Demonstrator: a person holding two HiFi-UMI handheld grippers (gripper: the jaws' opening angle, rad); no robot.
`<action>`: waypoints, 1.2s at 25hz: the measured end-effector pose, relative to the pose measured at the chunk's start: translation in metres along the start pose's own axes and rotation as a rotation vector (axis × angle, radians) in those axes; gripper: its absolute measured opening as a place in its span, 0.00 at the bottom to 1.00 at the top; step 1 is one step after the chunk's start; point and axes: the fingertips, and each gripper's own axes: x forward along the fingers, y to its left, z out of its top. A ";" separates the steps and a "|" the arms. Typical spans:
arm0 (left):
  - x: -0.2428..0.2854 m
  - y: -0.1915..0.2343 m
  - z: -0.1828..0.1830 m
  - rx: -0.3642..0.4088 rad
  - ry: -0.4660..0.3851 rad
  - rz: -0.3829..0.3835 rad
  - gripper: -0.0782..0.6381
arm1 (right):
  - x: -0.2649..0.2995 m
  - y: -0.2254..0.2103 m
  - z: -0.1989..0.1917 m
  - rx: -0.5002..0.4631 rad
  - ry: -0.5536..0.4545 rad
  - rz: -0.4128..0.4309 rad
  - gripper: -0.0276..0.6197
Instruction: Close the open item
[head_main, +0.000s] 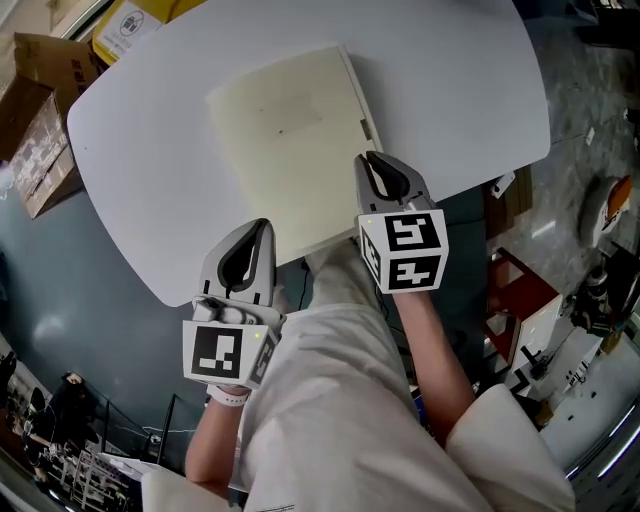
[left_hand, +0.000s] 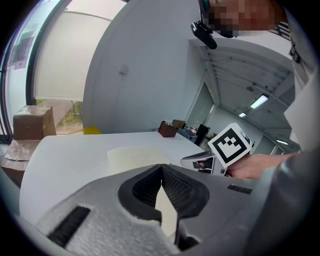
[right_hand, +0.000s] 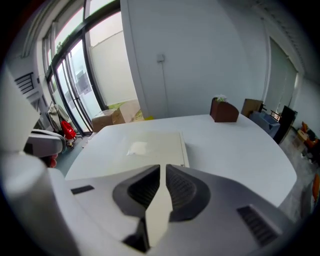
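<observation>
A flat cream-coloured folder or book (head_main: 290, 130) lies closed on the white table (head_main: 150, 150), its spine edge on the right. It also shows in the left gripper view as a pale sheet (left_hand: 132, 155) and in the right gripper view (right_hand: 150, 145). My right gripper (head_main: 372, 158) is shut and empty, its tips over the book's near right edge (right_hand: 163, 167). My left gripper (head_main: 262, 225) is shut and empty (left_hand: 161, 166), held at the table's near edge, short of the book's near left corner.
Cardboard boxes (head_main: 45, 130) and a yellow box (head_main: 130, 25) stand on the floor beyond the table's left end. A small brown box (right_hand: 224, 111) sits at the table's far side. To the right is floor clutter (head_main: 600, 290).
</observation>
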 end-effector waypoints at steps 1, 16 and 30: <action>-0.005 0.003 0.002 0.005 -0.009 0.004 0.14 | -0.004 0.005 0.006 -0.001 -0.020 0.003 0.12; -0.090 0.048 0.066 0.047 -0.208 0.089 0.14 | -0.095 0.093 0.112 -0.192 -0.311 0.083 0.10; -0.188 0.085 0.097 0.062 -0.399 0.278 0.14 | -0.147 0.167 0.150 -0.372 -0.559 0.241 0.10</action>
